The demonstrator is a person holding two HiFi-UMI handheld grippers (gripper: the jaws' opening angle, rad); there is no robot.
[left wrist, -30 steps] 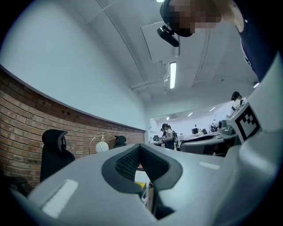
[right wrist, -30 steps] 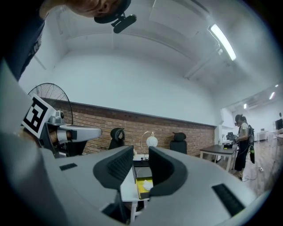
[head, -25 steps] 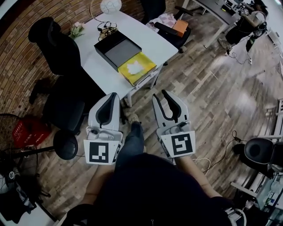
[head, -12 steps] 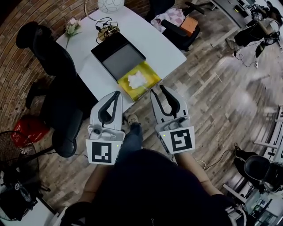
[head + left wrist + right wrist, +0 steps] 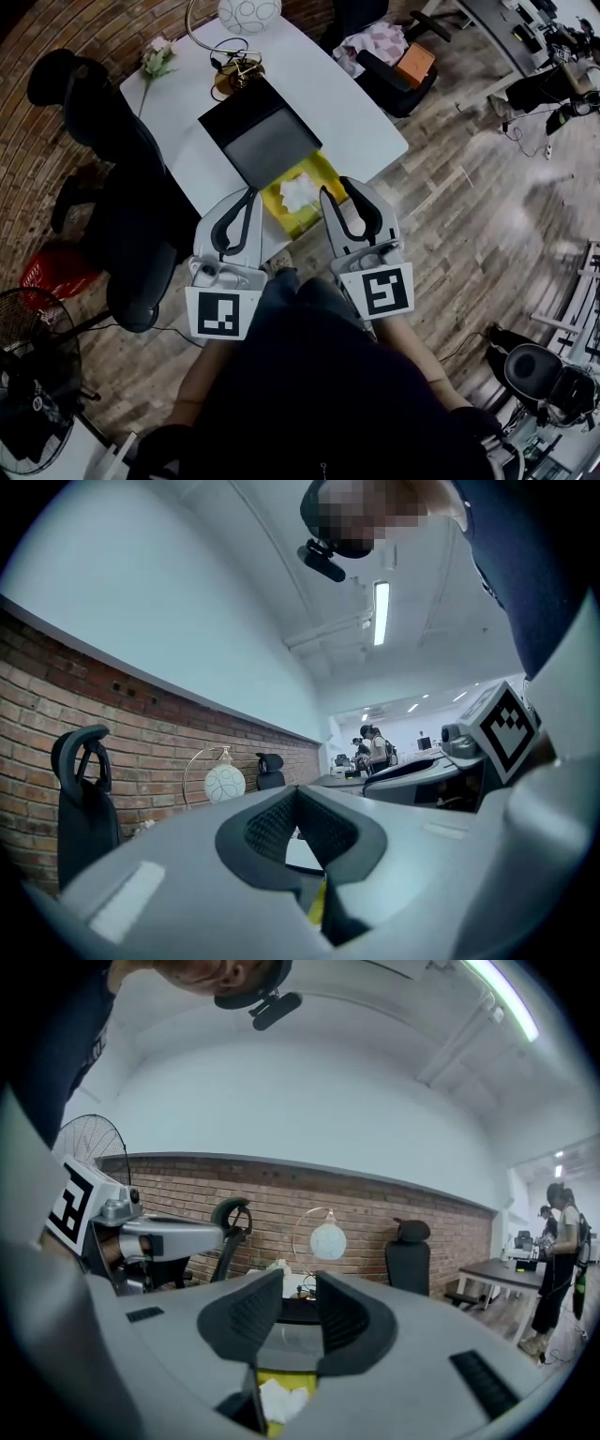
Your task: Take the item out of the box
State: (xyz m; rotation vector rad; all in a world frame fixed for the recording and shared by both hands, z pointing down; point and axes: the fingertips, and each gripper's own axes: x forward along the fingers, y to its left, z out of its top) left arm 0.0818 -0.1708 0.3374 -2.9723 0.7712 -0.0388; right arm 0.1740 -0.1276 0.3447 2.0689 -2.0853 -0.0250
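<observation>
An open black box (image 5: 262,131) with a grey inside lies on the white table (image 5: 347,103). Against its near side sits a yellow box (image 5: 319,173) holding a white crumpled item (image 5: 298,190). My left gripper (image 5: 248,195) hovers at the table's near edge, left of the yellow box, its pads meeting at the tips with nothing held. My right gripper (image 5: 345,186) hovers just right of the yellow box, open and empty. In the right gripper view the yellow box (image 5: 292,1379) and the white item (image 5: 278,1401) show below the open gap of the right gripper (image 5: 299,1290).
A globe lamp (image 5: 248,11), a coil of cable (image 5: 232,70) and a flower (image 5: 157,58) stand at the table's far end. Black office chairs (image 5: 131,225) crowd the table's left side. A red basket (image 5: 56,272) and a fan (image 5: 28,375) are on the floor at left.
Both grippers and the head view have come closer to the table. The gripper tips, a second ago over the floor, now flank the yellow box at the table's edge. Jaw states unchanged.
</observation>
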